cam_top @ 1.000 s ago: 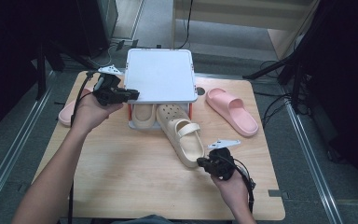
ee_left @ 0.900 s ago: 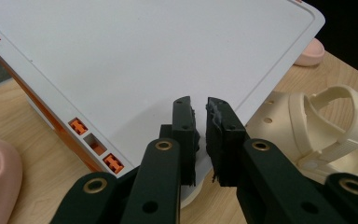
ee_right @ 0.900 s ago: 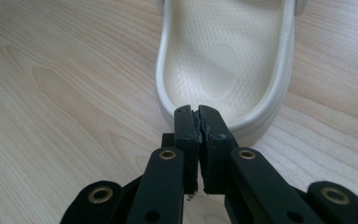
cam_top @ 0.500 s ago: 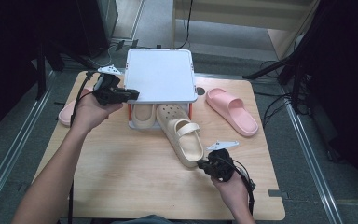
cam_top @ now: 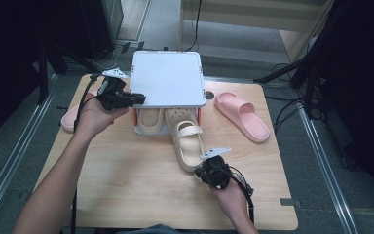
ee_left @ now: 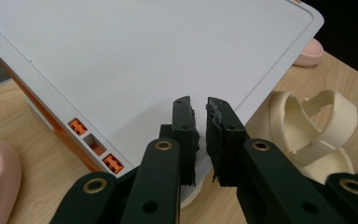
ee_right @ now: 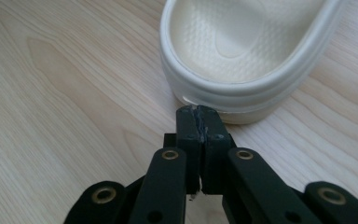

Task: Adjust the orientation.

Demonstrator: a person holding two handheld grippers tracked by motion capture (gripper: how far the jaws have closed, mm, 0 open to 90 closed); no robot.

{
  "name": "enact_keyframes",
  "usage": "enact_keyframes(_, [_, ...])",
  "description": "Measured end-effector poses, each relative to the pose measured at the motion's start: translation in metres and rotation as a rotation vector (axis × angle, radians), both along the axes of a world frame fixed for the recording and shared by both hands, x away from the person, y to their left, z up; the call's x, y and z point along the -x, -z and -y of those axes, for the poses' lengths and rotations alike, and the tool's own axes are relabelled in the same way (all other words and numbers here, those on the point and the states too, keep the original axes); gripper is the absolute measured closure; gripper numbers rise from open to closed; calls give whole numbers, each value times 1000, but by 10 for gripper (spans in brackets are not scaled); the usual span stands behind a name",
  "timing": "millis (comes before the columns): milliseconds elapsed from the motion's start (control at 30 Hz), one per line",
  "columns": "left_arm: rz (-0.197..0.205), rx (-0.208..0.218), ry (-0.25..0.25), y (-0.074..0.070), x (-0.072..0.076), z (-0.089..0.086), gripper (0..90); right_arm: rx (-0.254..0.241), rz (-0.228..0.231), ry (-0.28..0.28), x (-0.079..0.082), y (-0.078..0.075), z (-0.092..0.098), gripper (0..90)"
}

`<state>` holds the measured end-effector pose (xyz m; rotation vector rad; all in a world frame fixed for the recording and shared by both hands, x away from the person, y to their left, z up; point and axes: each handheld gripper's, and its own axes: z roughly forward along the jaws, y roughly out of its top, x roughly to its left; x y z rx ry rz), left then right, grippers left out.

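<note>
Pushing clog (cam_top: 189, 141) straighter under rack (cam_top: 168, 80).

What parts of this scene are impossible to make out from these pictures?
- Toe of the cream clog: high view, under the white shelf top.
- Second cream clog: high view, mostly under that top.
- Left pink slide: high view, behind the left hand.
- Whether the shut right gripper touches the clog's heel: right gripper view, contact too close to tell.
</note>
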<state>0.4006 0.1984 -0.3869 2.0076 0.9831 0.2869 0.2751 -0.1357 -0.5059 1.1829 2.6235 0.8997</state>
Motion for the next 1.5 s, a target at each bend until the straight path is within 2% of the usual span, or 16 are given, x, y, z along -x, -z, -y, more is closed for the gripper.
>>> enact_keyframes(200, [0, 2, 2, 0, 0, 0, 813, -13, 43, -21, -2, 1, -16, 898])
enact_keyframes(367, [0, 2, 2, 0, 0, 0, 813, -35, 54, -9, -8, -1, -18, 898])
enact_keyframes(500, [0, 1, 2, 0, 0, 1, 812, -87, 62, 10, -19, -7, -17, 892])
enact_keyframes(567, [0, 1, 3, 0, 0, 1, 812, -91, 62, 14, -23, -8, -18, 893])
enact_keyframes(700, [0, 6, 3, 0, 0, 0, 811, -86, 70, 15, -42, -9, -24, 888])
enact_keyframes(867, [0, 7, 4, 1, 0, 0, 808, -123, 71, 27, -61, -5, -29, 900])
enact_keyframes(1133, [4, 1, -3, 0, 1, 1, 806, -142, 100, 37, -76, -5, -37, 883])
enact_keyframes(1200, [14, 0, -12, 1, 2, 1, 779, -156, 104, 46, -82, -4, -37, 870])
enact_keyframes(1367, [26, -3, -25, 1, 4, 2, 764, -184, 97, 71, -90, -2, -36, 861])
enact_keyframes(1500, [16, 11, -33, 1, 5, 0, 748, -199, 101, 77, -96, 0, -37, 842])
